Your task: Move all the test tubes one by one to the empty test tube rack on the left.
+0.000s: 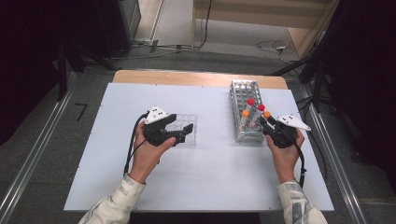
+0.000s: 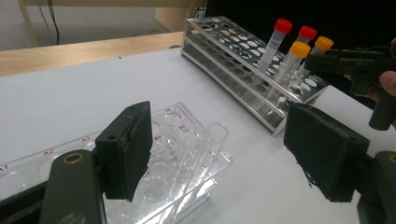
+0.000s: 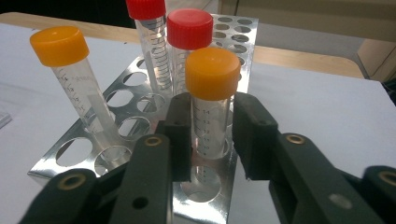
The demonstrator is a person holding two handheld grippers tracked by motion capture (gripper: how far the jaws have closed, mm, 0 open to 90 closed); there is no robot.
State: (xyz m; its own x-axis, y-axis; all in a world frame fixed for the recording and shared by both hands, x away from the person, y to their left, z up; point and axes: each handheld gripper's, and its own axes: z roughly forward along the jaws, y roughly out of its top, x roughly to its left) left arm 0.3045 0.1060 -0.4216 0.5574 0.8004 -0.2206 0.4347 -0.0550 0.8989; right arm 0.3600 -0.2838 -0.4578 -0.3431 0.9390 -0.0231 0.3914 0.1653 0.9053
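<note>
Two claws over white bench [image 1: 210, 182], left claw [image 1: 187, 132] released above clear well plate [image 1: 187, 123] mid-bench, wide bare surface around it, right claw [image 3: 212, 135] clenched on orange-capped tube [image 3: 211, 93] at near corner of metal rack [image 1: 240, 88], close to right edge.

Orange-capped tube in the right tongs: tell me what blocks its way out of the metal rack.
Nothing visible blocks it. The right tongs sit around the orange-capped clear plastic tube in the silver metal rack; the neighbouring red-capped tube stands behind, apart.
</note>
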